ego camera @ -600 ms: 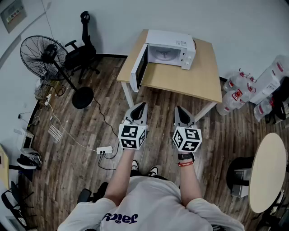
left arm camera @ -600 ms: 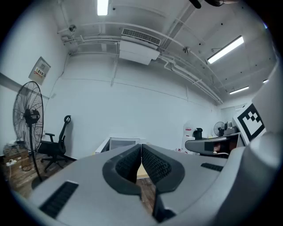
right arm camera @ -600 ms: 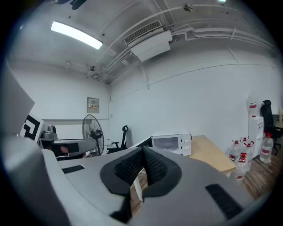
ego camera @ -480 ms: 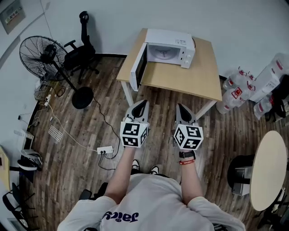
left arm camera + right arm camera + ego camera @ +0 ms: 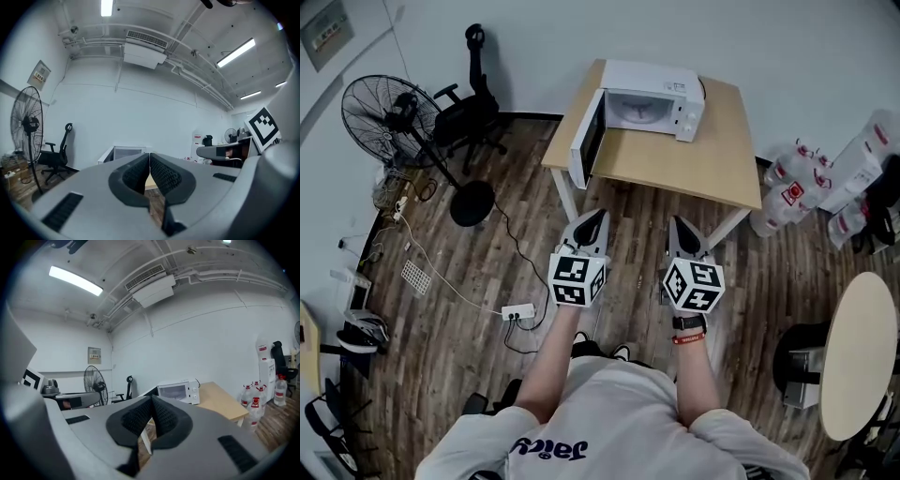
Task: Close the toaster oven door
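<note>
A white toaster oven (image 5: pixel 654 101) stands on the far left of a light wooden table (image 5: pixel 712 164), with its door (image 5: pixel 587 141) swung open to the left. The same oven (image 5: pixel 179 391) shows in the right gripper view, and its open door (image 5: pixel 123 153) shows beyond the jaws in the left gripper view. My left gripper (image 5: pixel 593 221) and right gripper (image 5: pixel 677 223) are held side by side over the floor, well short of the table. Both are shut with nothing between their jaws.
A standing fan (image 5: pixel 394 110) and a black office chair (image 5: pixel 471 111) are at the left. A power strip (image 5: pixel 517 312) and cables lie on the wood floor. Water bottles (image 5: pixel 811 183) stand right of the table. A round table (image 5: pixel 858 356) is at the right.
The two grippers have shifted very slightly toward the right and nearer me. The oven door stays open.
</note>
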`<action>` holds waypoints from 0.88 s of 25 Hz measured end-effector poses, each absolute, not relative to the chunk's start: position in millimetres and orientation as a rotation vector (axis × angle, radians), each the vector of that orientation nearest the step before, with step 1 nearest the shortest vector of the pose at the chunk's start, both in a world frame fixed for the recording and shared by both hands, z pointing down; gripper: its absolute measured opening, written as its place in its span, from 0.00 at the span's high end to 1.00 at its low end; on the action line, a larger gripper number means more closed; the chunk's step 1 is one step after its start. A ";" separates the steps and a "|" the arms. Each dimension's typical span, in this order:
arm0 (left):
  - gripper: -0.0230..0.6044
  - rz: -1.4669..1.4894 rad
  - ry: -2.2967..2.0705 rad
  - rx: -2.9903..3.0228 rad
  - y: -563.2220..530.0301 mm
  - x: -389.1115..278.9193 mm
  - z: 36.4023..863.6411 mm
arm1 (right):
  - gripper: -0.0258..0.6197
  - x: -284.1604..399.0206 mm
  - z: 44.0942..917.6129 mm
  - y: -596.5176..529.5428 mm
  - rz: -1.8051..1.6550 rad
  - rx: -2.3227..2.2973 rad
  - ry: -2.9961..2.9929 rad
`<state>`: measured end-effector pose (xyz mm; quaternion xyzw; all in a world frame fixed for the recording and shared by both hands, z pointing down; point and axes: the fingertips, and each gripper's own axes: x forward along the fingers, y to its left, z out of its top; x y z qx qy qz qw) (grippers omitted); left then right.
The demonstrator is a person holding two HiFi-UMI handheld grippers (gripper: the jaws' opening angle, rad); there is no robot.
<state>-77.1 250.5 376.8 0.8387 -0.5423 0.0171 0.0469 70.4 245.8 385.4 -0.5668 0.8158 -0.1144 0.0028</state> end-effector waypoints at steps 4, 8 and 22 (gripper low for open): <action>0.93 0.044 -1.650 2.541 255.3 -73.8 385.9 | 0.94 69.5 395.6 248.1 -0.387 -1.742 2.569; 0.93 0.070 -1.655 2.521 243.0 -77.1 398.4 | 0.94 62.5 407.6 236.2 -0.429 -1.711 2.587; 0.93 0.030 -1.589 2.581 79.2 -80.1 399.0 | 0.94 49.9 407.3 80.7 -0.366 -1.753 2.598</action>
